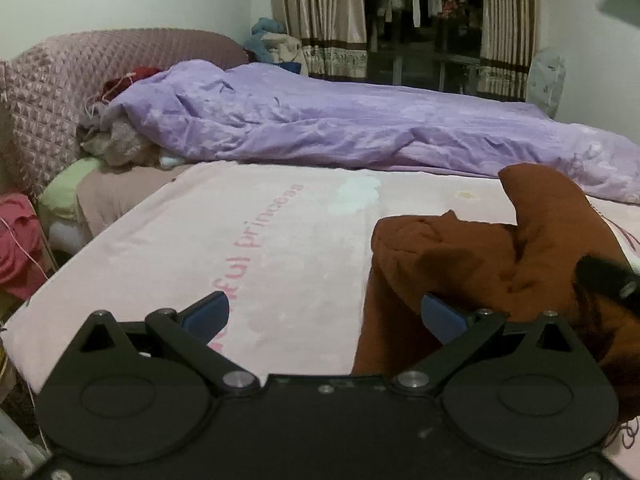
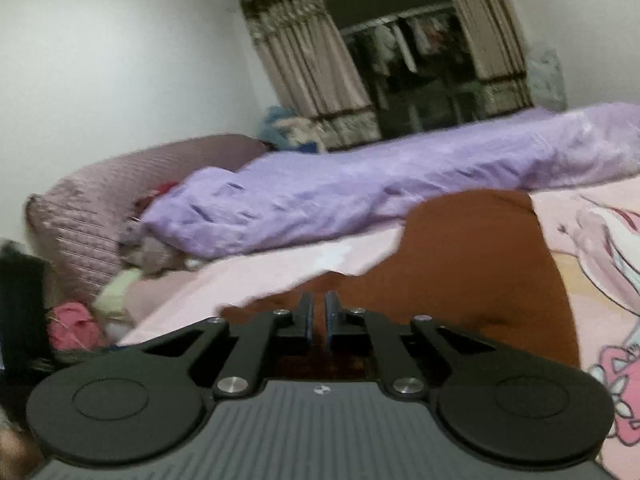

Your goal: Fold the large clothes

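A pink bed sheet printed with pale lettering fills the middle of the left wrist view, and a rumpled purple duvet runs along its far side below the curtains at the top of the frame. The brown garment lies bunched on the sheet in the lower right of that view and fills the centre of the right wrist view. The left gripper sits at the bottom centre with its blue pads spread wide, nothing pinched, one pad against the brown cloth. The right gripper is closed, brown cloth around its tips; whether any is pinched is unclear.
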`<action>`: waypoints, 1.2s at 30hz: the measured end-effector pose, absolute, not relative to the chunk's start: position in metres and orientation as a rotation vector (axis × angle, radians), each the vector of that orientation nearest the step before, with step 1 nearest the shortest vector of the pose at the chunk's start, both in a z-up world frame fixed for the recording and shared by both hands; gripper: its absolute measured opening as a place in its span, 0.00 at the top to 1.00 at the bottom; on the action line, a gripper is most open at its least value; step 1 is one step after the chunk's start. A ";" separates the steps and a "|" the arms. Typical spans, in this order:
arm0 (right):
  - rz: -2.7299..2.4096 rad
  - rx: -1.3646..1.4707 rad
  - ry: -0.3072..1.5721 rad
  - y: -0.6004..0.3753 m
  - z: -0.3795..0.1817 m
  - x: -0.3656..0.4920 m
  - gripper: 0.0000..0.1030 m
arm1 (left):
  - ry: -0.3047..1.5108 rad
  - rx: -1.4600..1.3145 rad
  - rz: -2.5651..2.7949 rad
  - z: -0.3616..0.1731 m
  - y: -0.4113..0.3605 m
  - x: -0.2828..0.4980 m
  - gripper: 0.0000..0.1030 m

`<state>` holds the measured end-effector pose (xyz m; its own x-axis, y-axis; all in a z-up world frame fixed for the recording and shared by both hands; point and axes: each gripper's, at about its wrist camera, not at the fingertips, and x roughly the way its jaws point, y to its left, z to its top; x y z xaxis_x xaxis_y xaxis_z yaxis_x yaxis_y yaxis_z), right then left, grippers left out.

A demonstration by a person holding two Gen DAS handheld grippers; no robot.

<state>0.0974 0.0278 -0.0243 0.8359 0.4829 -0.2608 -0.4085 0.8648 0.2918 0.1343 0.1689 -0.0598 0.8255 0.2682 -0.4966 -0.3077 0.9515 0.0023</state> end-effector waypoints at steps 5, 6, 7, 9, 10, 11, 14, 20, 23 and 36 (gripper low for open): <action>0.443 0.283 0.588 0.034 -0.086 0.143 1.00 | 0.531 -0.067 0.328 -0.062 0.165 0.129 0.00; 0.449 0.284 0.582 0.035 -0.095 0.142 1.00 | 0.518 -0.075 0.334 -0.059 0.165 0.124 0.00; 0.447 0.247 0.553 0.038 -0.095 0.136 1.00 | 0.497 -0.087 0.333 -0.055 0.166 0.119 0.00; 0.437 0.178 0.517 0.044 -0.089 0.125 1.00 | 0.450 -0.117 0.327 -0.045 0.167 0.117 0.00; 0.441 0.181 0.521 0.045 -0.088 0.124 1.00 | 0.435 -0.134 0.320 -0.042 0.166 0.120 0.00; 0.446 0.199 0.530 0.043 -0.087 0.125 1.00 | 0.438 -0.136 0.314 -0.042 0.164 0.126 0.00; 0.494 0.300 0.575 0.024 -0.089 0.133 1.00 | 0.523 -0.086 0.315 -0.066 0.155 0.158 0.00; 0.533 0.359 0.557 -0.014 -0.059 0.128 0.99 | 0.623 -0.021 0.310 -0.129 0.155 0.162 0.00; 0.453 0.317 0.514 -0.025 -0.048 0.127 0.96 | 0.640 -0.002 0.292 -0.129 0.162 0.154 0.00; 0.436 0.270 0.498 -0.023 -0.027 0.153 0.89 | 0.416 -0.042 0.348 -0.034 0.148 0.183 0.00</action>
